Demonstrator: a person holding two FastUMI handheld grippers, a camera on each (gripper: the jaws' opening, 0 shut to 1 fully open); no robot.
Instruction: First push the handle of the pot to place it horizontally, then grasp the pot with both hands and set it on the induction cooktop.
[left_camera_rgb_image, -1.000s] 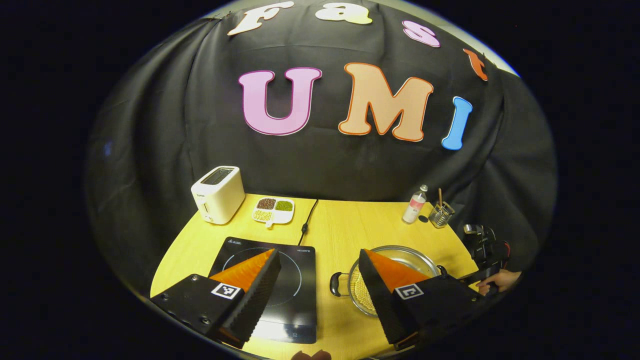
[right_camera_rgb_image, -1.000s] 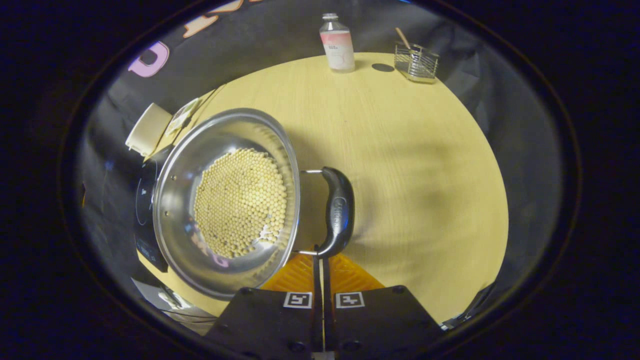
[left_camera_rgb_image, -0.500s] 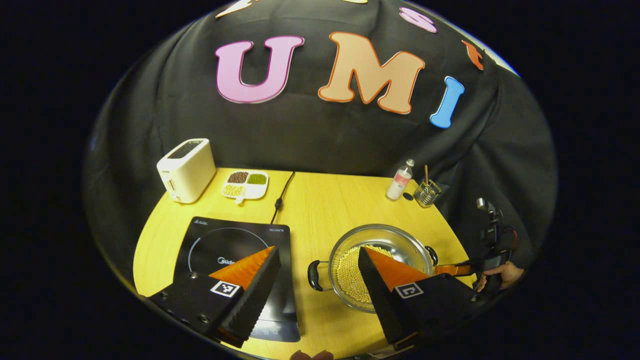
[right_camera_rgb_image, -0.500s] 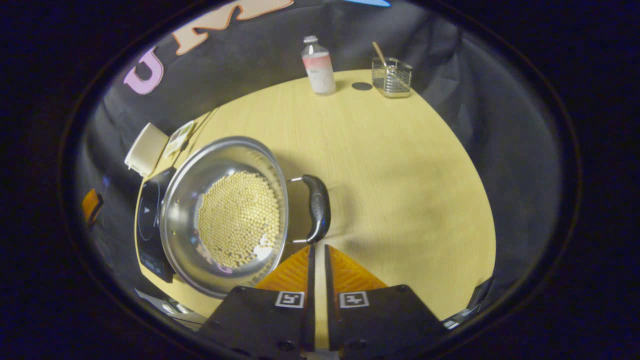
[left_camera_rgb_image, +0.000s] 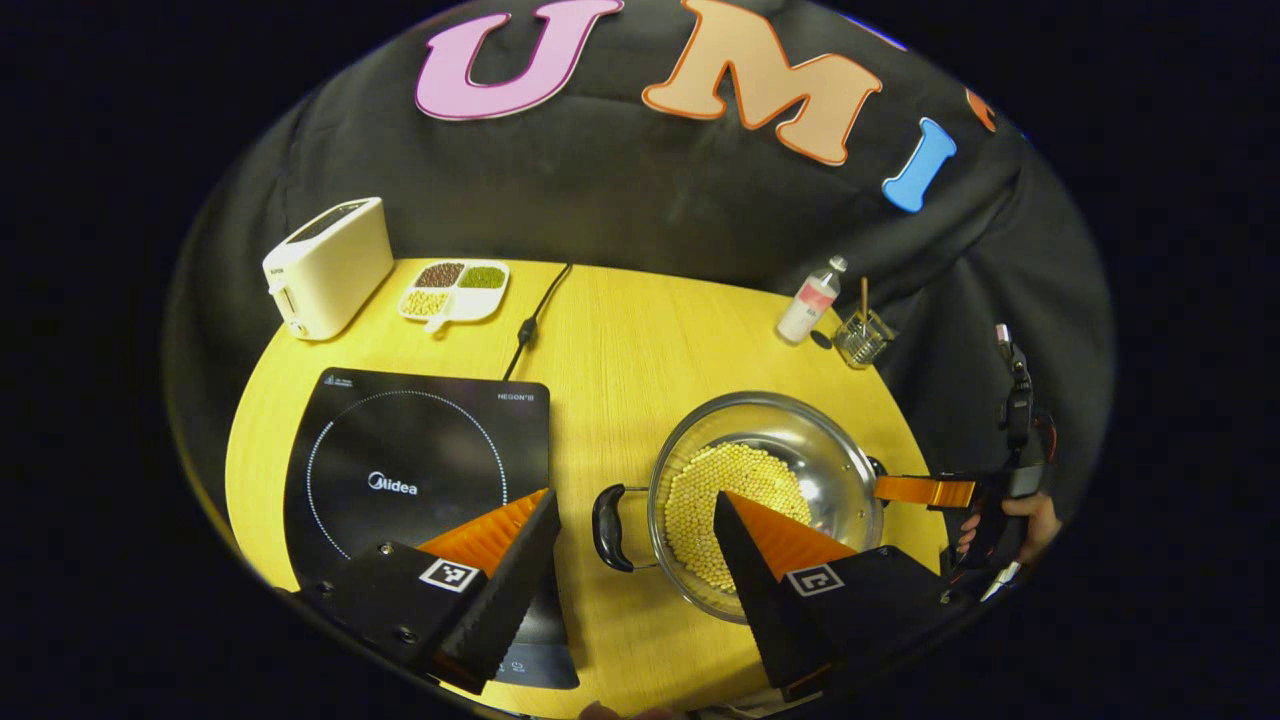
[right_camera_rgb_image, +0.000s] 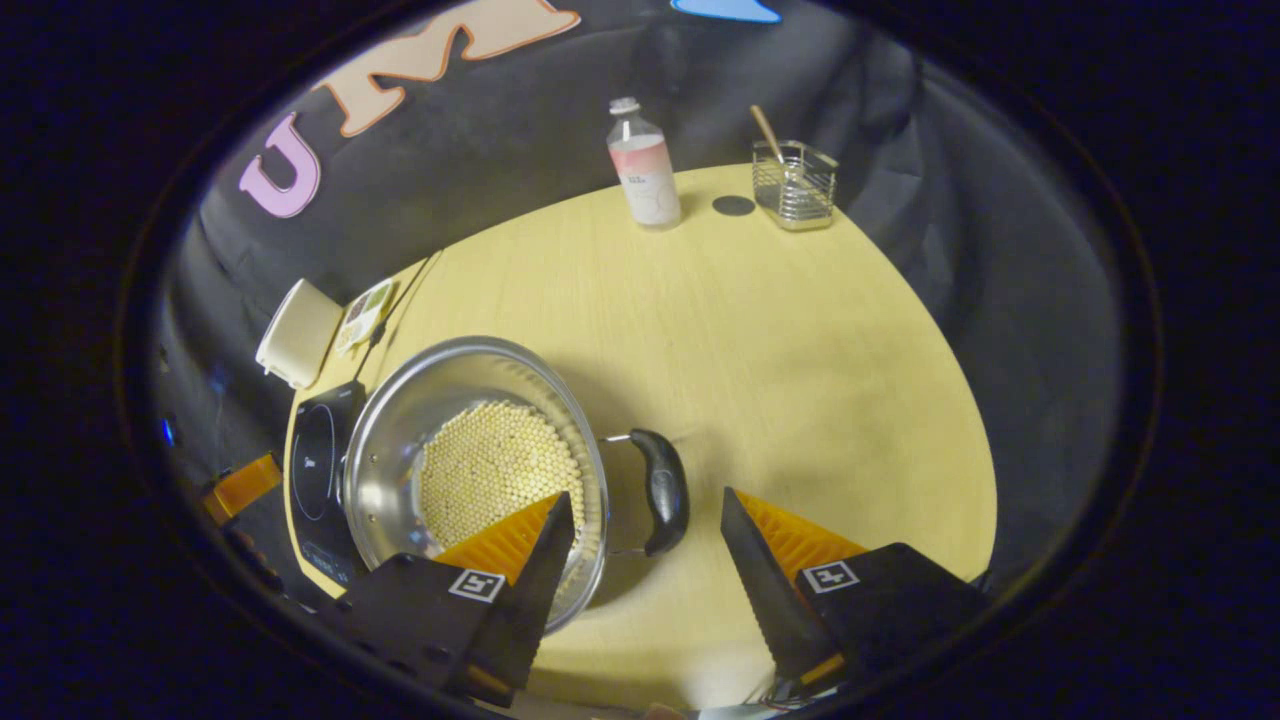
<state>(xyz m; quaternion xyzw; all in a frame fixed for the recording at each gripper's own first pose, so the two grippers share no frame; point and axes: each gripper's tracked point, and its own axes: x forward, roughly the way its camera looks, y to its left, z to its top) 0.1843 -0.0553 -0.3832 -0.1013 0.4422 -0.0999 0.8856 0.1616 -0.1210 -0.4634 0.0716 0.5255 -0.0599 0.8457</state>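
On the table (left_camera_rgb_image: 620, 330), going left to right in the left gripper view, the cooktop (left_camera_rgb_image: 420, 470) lies at about 8 o'clock and the pot (left_camera_rgb_image: 765, 480) of pale beads stands just beside it at about 4 o'clock, not on it. The left gripper (left_camera_rgb_image: 635, 510) hangs above them with jaws wide apart, the pot's near handle (left_camera_rgb_image: 605, 515) showing between its fingers. In the right gripper view the right gripper (right_camera_rgb_image: 645, 515) is likewise spread open, empty, with the pot's other handle (right_camera_rgb_image: 665, 490) lying flat between its fingertips at 6 o'clock.

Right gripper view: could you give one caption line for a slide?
Open right gripper above the black side handle of a steel pot of pale beads on the yellow wooden table.
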